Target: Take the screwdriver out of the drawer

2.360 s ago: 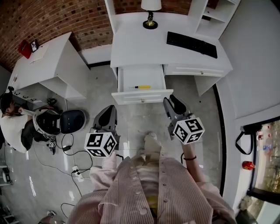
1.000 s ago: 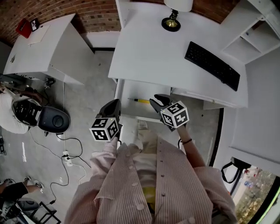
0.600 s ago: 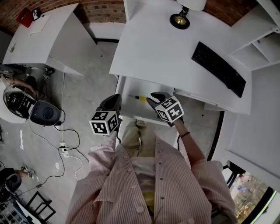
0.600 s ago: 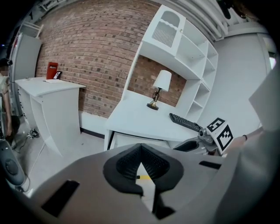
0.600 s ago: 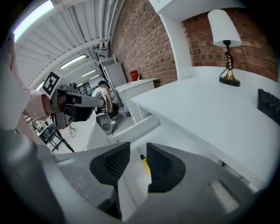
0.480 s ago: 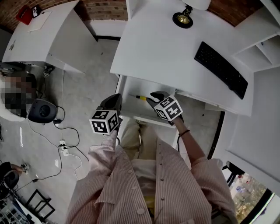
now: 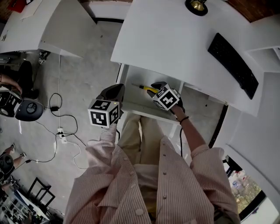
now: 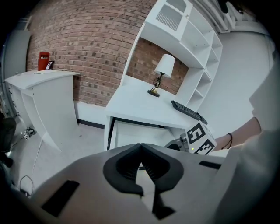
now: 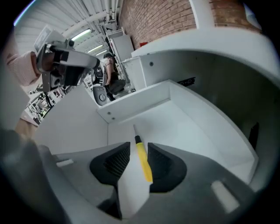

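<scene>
The screwdriver [image 7: 144, 88], yellow-handled with a thin metal shaft, lies on the floor of the open white drawer [image 7: 139, 106] under the desk. My right gripper [image 7: 154, 87] reaches into the drawer. In the right gripper view the yellow handle [image 9: 143, 160] lies between the jaws, which stand open around it, with a gap showing on the left side. The right gripper [image 9: 139, 151] points along the shaft toward the drawer's left wall. My left gripper [image 7: 115, 90] hangs outside the drawer's front left corner, shut and holding nothing [image 8: 141, 152].
The white desk [image 7: 166, 39] above the drawer carries a black keyboard [image 7: 232, 64] and a lamp [image 7: 197, 5]. A second white desk [image 7: 43, 26] stands to the left. Cables and a power strip [image 7: 61, 133] lie on the floor left of my legs.
I have stepped up to the desk. My right gripper has moved forward into the drawer until its jaws straddle the screwdriver handle. The left gripper stayed by the drawer's front left corner.
</scene>
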Available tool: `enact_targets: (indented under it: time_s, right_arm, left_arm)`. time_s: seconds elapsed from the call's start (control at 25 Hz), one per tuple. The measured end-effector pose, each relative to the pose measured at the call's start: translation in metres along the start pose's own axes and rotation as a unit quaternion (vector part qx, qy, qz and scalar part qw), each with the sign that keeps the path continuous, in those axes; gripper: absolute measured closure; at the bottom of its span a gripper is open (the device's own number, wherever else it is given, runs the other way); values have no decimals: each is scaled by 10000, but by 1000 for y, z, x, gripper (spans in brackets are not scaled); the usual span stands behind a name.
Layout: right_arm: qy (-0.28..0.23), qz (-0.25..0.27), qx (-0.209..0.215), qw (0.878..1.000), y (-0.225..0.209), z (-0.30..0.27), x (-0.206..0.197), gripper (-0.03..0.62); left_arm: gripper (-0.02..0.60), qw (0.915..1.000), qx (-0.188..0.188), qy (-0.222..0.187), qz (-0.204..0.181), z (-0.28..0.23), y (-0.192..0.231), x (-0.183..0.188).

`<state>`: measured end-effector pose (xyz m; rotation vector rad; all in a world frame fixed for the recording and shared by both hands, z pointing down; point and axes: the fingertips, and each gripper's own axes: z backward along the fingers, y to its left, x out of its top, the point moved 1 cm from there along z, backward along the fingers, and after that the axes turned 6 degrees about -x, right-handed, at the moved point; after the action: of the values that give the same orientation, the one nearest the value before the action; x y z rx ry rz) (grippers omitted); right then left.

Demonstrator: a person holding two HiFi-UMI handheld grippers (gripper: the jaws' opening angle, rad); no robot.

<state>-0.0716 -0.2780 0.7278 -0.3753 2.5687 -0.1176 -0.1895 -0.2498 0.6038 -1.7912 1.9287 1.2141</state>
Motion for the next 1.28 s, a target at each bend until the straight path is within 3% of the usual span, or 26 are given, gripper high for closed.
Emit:
enact_targets:
  time_s: [0.72,1.28]
  right_arm:
    - [950,1026,-30,9902,6,-61,-17,485]
    - [1110,1689,-362,9787,6,-69,-22,514]
  left_arm:
    - [583,10000,-60,24,8,-4,7,3]
    - [583,9999,-131,-32,102,-6,9,3]
